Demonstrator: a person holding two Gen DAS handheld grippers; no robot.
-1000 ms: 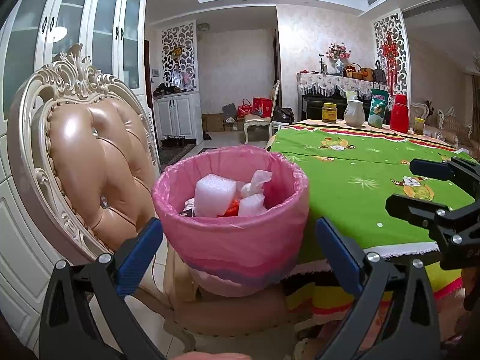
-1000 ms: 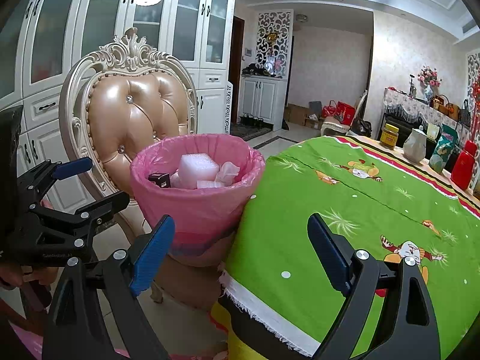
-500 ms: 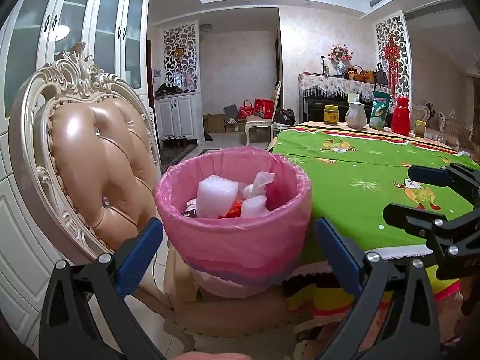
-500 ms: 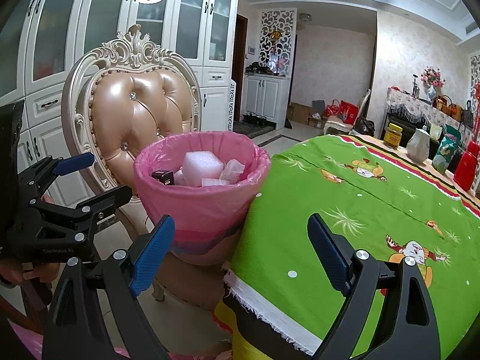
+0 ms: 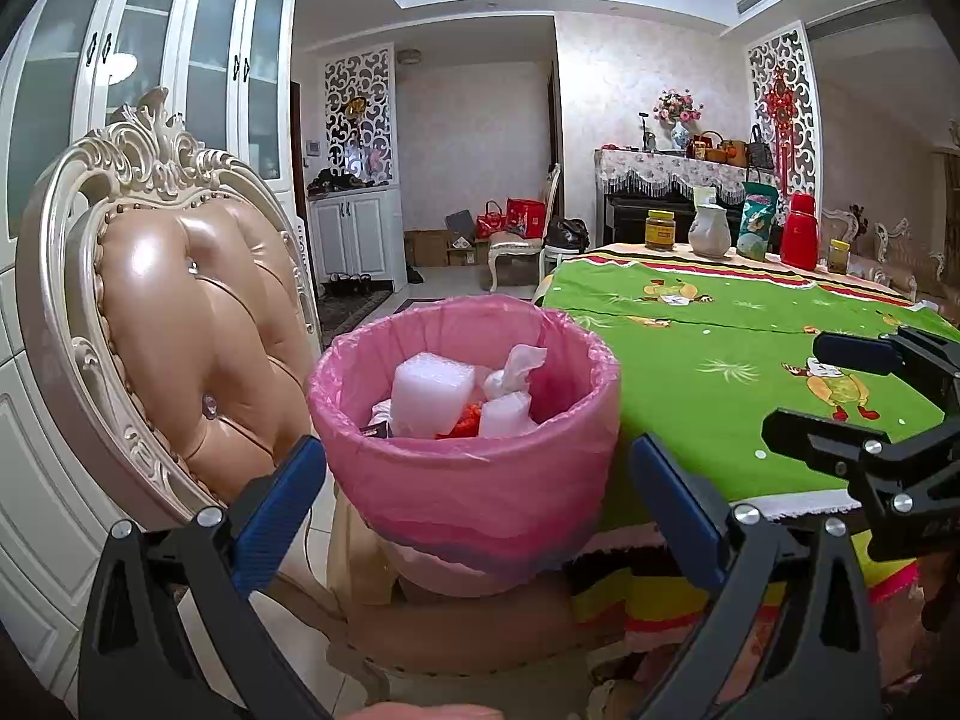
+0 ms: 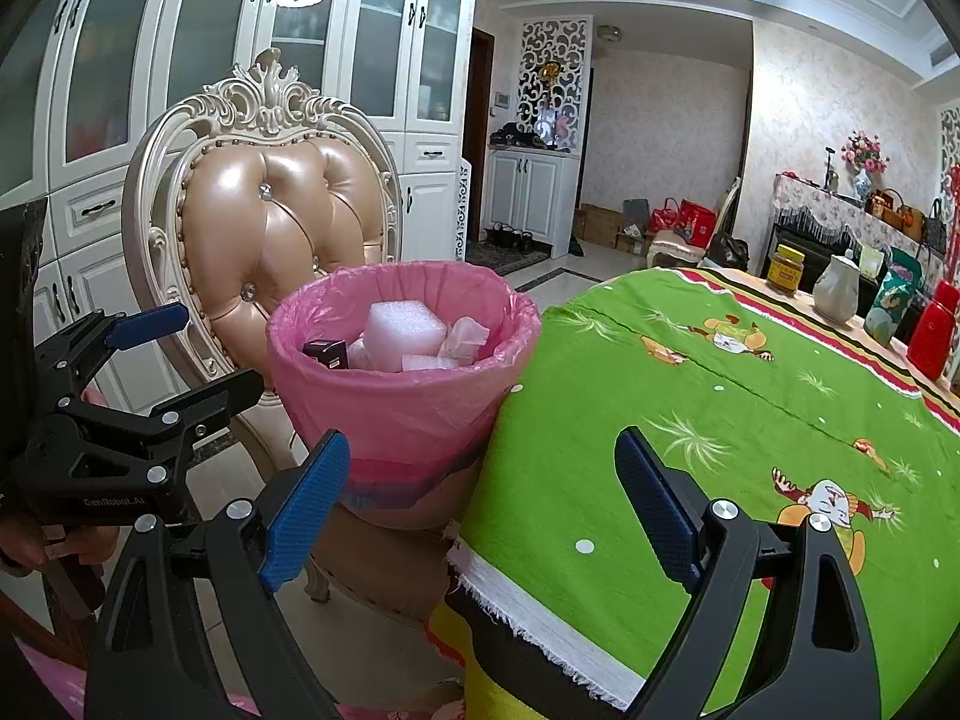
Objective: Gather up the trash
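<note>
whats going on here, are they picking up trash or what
A person holds two black tools with blue pads, and the left tool and right tool are both open and empty. They point at a pink-lined waste bin on a tufted tan chair, beside the green-clothed table. White foam blocks and crumpled tissue already lie in the bin.

Between the earlier views and now, only the framing drifts slightly; the pink bin (image 5: 465, 450) sits marginally further right.
</note>
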